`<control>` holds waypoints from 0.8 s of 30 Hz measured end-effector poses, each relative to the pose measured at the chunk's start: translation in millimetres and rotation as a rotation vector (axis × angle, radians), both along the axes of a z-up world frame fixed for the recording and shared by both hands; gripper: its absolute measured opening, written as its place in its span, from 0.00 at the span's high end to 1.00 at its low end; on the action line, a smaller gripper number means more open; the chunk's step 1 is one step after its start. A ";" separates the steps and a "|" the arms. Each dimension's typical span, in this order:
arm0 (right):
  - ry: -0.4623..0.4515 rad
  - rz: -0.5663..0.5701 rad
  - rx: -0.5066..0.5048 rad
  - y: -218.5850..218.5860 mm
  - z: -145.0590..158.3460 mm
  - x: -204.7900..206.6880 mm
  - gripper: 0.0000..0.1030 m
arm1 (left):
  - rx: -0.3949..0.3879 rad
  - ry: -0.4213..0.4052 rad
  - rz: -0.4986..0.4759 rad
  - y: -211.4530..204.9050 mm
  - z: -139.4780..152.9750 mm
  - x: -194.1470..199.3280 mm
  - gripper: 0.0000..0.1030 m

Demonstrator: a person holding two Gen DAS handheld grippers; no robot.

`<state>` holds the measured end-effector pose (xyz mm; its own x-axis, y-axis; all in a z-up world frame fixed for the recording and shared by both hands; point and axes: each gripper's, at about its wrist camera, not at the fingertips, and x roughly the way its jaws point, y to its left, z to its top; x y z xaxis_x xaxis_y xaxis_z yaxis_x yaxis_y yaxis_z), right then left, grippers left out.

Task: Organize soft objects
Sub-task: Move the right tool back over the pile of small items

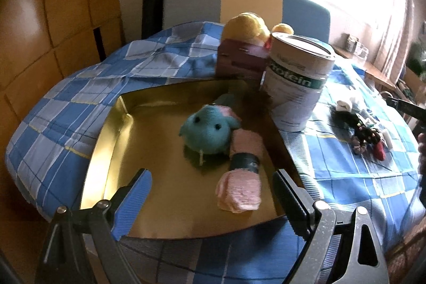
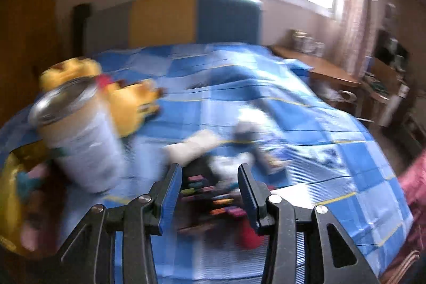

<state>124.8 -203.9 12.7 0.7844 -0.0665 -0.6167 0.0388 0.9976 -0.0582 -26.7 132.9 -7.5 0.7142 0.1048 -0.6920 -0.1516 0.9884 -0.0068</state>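
A teal plush toy [image 1: 206,131] and a pink rolled cloth with a dark band [image 1: 241,175] lie in a gold tray [image 1: 111,148] on the bed. My left gripper [image 1: 213,201] is open and empty over the tray's near edge. A heap of dark and striped socks [image 1: 364,132] lies on the bedspread to the right. In the blurred right wrist view my right gripper [image 2: 210,193] is open just above that sock heap [image 2: 210,193], with a white sock [image 2: 191,148] beyond it. A yellow plush [image 1: 247,24] sits behind; it also shows in the right wrist view [image 2: 127,100].
A tall white protein tin [image 1: 298,81] stands by the tray's right side and shows in the right wrist view [image 2: 82,135]. A maroon box [image 1: 239,60] stands behind the tray. A blue checked bedspread [image 1: 80,87] covers the bed. A wooden side table [image 2: 319,68] is at right.
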 end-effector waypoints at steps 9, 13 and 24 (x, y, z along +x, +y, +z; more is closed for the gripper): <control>0.020 -0.280 0.201 -96.4 -22.3 10.3 0.57 | 0.023 0.003 -0.106 -38.7 8.6 16.1 0.10; 0.036 -0.287 0.263 -105.7 -24.1 9.1 0.57 | 0.000 0.025 -0.157 -58.4 7.7 27.0 0.10; 0.056 -0.348 0.415 -126.9 -32.2 4.5 0.57 | 0.042 0.060 -0.322 -123.8 1.1 51.5 0.11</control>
